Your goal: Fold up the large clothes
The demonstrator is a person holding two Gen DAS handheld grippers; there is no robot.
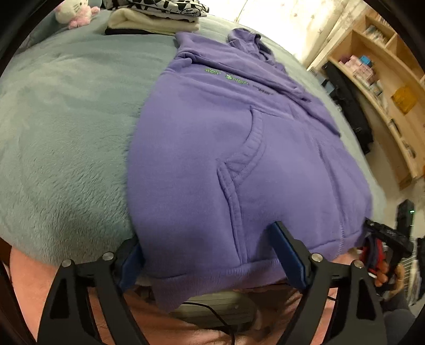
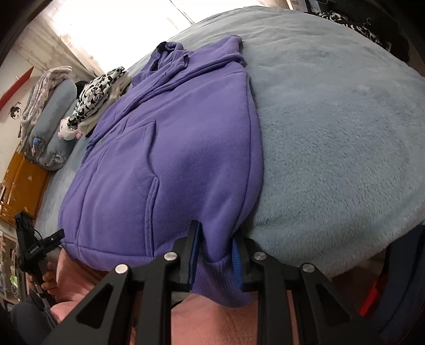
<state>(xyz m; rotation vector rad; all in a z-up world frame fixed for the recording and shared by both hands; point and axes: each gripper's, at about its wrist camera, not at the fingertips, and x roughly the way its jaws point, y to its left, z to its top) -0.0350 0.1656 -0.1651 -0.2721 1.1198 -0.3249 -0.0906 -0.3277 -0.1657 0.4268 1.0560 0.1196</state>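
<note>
Left wrist view has the purple hoodie (image 1: 212, 148) spread front-up on the grey-green fleece blanket (image 1: 66, 132), hood end out toward 12 o'clock and the ribbed hem hanging over the bed edge at 6. Sleeves look already tucked in, so it reads as a long rectangle.

Left gripper (image 1: 209, 254) sits wide open, fingers straddling the hem's left corner without pinching it. In the right wrist view, the right gripper (image 2: 215, 252) is much narrower, with the hem's right corner bunched between the blue pads. They look pressed onto the fabric, so that side seems grabbed.

Handling-wise it's thick fleece: soft, floppy, fairly heavy for clothing, nothing fragile. It'll sag in the middle if lifted from one side, and the plush blanket probably drags on it. Best hold is the two hem corners, on the ribbing, where it's thickest.

Out at 11 to 12 o'clock there's a stack of folded clothes (image 1: 156, 18) and a pink-and-white plush toy (image 1: 75, 13); wooden shelves (image 1: 379, 66) at 2.
</note>
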